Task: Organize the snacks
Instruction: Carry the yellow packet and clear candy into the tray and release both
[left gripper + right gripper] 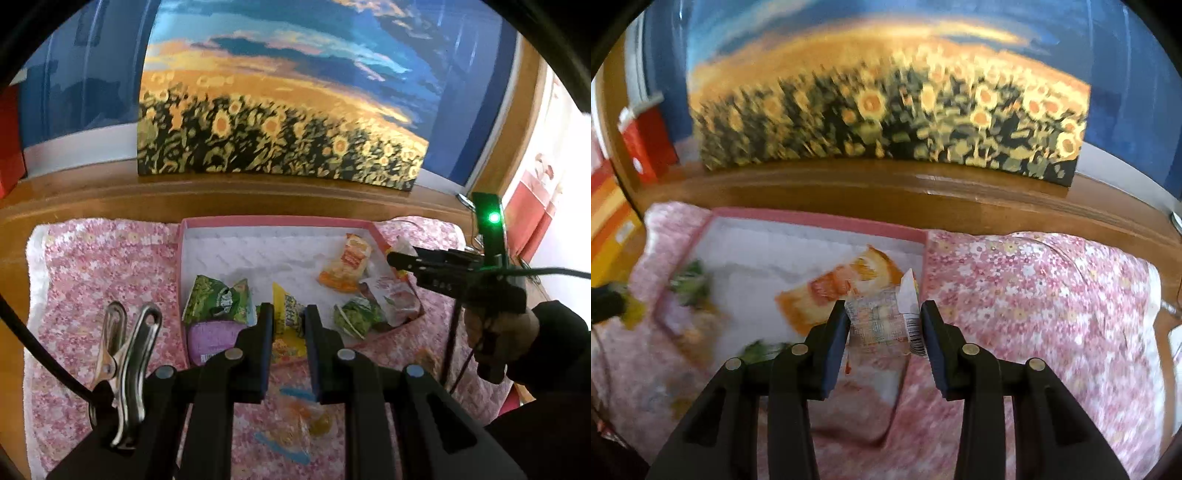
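Note:
A pink box [273,222] with a white lining lies on a pink floral cloth [103,266]. Inside are a green packet [218,299], a purple packet [210,338], an orange packet [345,264], a small green packet [354,315] and a pale red-and-white packet [397,295]. My left gripper [289,317] is shut on a yellow packet [286,325] above the box's near edge. My right gripper [884,325] holds a clear printed packet [882,325] between its jaws at the box's right edge [923,254]; it also shows in the left wrist view [402,260].
A clear packet of orange sweets [295,417] lies on the cloth below my left gripper. A sunflower painting [280,110] leans on the wooden ledge [258,192] behind. A red box [646,140] stands on the ledge at the left.

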The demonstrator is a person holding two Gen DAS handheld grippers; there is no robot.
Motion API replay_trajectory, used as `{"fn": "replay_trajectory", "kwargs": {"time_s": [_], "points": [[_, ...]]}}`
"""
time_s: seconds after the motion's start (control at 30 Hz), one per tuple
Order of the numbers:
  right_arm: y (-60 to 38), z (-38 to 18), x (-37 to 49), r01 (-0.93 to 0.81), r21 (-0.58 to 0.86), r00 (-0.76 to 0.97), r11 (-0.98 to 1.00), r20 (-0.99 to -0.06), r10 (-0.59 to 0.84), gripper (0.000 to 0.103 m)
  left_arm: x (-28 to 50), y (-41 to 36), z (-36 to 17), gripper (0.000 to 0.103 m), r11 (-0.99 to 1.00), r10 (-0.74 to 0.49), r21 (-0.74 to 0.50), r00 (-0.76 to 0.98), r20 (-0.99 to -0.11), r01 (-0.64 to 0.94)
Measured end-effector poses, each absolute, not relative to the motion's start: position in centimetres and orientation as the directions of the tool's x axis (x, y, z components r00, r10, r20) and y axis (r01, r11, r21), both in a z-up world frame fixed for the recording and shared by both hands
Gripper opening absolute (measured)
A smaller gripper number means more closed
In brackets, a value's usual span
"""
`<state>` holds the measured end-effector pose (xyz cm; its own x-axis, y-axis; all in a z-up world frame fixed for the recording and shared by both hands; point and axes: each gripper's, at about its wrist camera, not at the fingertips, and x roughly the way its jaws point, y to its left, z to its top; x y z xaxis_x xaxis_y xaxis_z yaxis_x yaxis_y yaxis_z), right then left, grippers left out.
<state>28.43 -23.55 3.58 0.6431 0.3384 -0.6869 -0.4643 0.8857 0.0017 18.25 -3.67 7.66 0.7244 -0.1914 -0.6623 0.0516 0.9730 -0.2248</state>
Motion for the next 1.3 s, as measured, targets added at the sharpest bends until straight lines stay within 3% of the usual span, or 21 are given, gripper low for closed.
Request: {"fn": "replay_trajectory", "kwargs": {"time_s": [0.17,0.33,0.37,0.4,0.47,0.63,0.83,1.07,1.17,1.2,1.23,1.3], "points": [[-23.0,2.3,30.0,-0.484,-0.023,0.615,0.875,-0.719,0.322,0.054,19.6,-3.0,6.7,0.017,0.969,-0.181,-0.249,0.708,-0.683,0.008],[-24.8,3.1,29.9,-0.446,0.091,0.629,0.89,-0.676,0.384,0.054,19.8,-3.5,6.2,0.017,0.964,-0.205,-0.266,0.692,-0.692,0.02],[-25.4,3.3,29.9,-0.431,0.131,0.63,0.893,-0.665,0.401,0.052,19.9,-3.8,6.1,0.017,0.963,-0.212,-0.267,0.688,-0.694,0.028],[-25.8,3.4,29.8,-0.411,0.151,0.636,0.899,-0.659,0.402,0.038,19.9,-4.0,6.0,0.017,0.964,-0.214,-0.264,0.686,-0.696,0.033],[-26.0,3.5,29.8,-0.409,0.15,0.634,0.9,-0.663,0.398,0.035,19.9,-4.5,6.0,0.017,0.966,-0.217,-0.254,0.684,-0.696,0.048],[-24.8,3.9,29.6,-0.434,0.06,0.656,0.899,-0.663,0.361,0.031,19.9,-4.8,5.9,0.017,0.965,-0.225,-0.256,0.684,-0.694,0.057],[-22.3,4.4,29.9,-0.425,-0.146,0.743,0.893,-0.62,0.252,0.024,20.1,-4.7,6.0,0.017,0.965,-0.226,-0.256,0.682,-0.695,0.058],[-20.8,3.3,30.0,-0.452,-0.231,0.733,0.861,-0.646,0.211,0.024,21.0,-4.3,6.0,0.017,0.962,-0.228,-0.269,0.681,-0.696,0.047],[-20.2,2.7,29.3,-0.435,-0.246,0.75,0.866,-0.631,0.198,0.029,21.2,-4.2,6.0,0.017,0.96,-0.231,-0.275,0.68,-0.696,0.045],[-20.4,2.7,29.2,-0.436,-0.217,0.746,0.873,-0.63,0.216,0.042,21.2,-4.1,6.1,0.017,0.96,-0.232,-0.276,0.681,-0.695,0.046],[-20.6,2.7,29.1,-0.44,-0.178,0.737,0.88,-0.632,0.24,0.064,21.3,-4.0,6.2,0.017,0.96,-0.233,-0.275,0.682,-0.693,0.049],[-21.2,3.0,28.9,-0.45,-0.099,0.717,0.888,-0.633,0.293,0.079,21.2,-3.9,6.5,0.017,0.961,-0.231,-0.27,0.686,-0.689,0.053]]}}
